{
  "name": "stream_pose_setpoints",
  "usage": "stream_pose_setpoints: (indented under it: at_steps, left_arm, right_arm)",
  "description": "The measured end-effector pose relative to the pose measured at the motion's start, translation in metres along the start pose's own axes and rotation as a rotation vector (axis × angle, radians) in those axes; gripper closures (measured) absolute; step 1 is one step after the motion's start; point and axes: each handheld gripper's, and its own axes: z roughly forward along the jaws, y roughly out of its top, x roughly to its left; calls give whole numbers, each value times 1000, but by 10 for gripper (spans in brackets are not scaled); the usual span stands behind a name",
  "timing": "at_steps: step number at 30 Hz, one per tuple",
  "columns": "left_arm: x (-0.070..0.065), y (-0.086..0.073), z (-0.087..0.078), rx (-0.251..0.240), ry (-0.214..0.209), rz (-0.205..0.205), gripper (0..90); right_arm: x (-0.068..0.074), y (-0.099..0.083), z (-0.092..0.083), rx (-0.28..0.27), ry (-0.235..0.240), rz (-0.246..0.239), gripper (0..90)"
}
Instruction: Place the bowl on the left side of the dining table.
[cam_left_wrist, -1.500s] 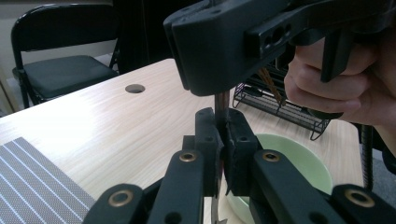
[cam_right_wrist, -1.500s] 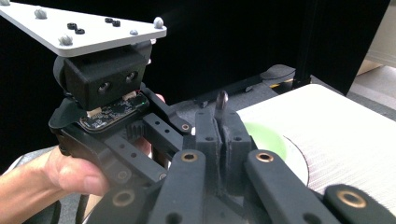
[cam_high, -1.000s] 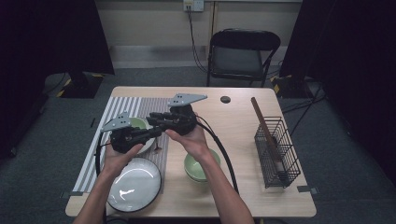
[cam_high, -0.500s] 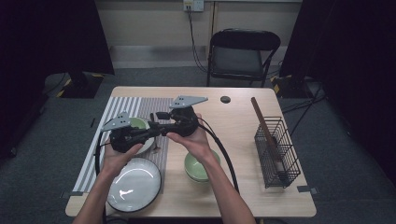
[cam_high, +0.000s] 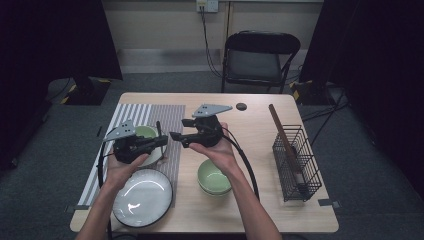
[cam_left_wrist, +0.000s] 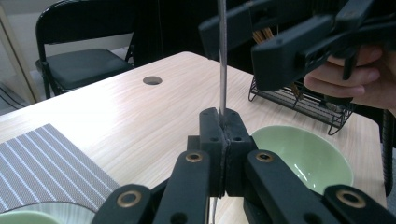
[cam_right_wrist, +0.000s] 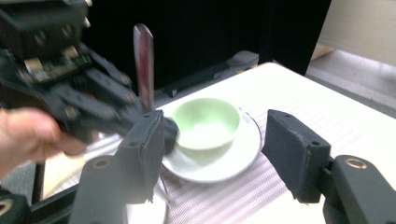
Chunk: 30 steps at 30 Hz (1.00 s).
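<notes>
A slim metal piece of cutlery stands upright, its lower end clamped in my left gripper, which is shut on it. From the high view, that left gripper hovers over the green bowl on a white saucer. In the right gripper view the flat handle rises above the left gripper. My right gripper sits just right of the handle. Its jaws have just been opening and stand apart, with the handle beside the left pad, not gripped.
The striped placemat covers the table's left part. A white plate lies at the front left and stacked green bowls at front centre. A wire basket with a wooden stick stands right. A folding chair stands behind.
The right gripper's jaws have spread apart and it has drawn slightly to the right, away from the cutlery handle. The left gripper has kept still, still clamped on the cutlery.
</notes>
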Motion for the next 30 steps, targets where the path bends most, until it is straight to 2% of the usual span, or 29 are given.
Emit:
stream_pose_setpoints:
  at_steps: [4,12,17,19,24,26,30]
  left_arm:
    - [3,0,-4,-1,5,-2,895]
    - [11,1,-11,7,22,5,896]
    - [18,3,-15,5,38,8,896]
    - [23,3,-16,4,44,-3,896]
    - [32,4,-23,-14,59,-13,896]
    - [35,5,-26,-30,43,-29,896]
    - [40,9,-30,-43,70,-18,896]
  right_arm:
    - [-13,-15,-6,4,-24,35,364]
    - [-29,-29,-18,45,-75,47,295]
    - [-37,-39,-24,49,-104,62,287]
    - [-42,-44,-27,54,-124,73,287]
    - [-54,-55,-35,69,-155,105,288]
    - [-59,-58,-38,71,-164,115,287]
    - [-64,-67,-41,78,-174,133,283]
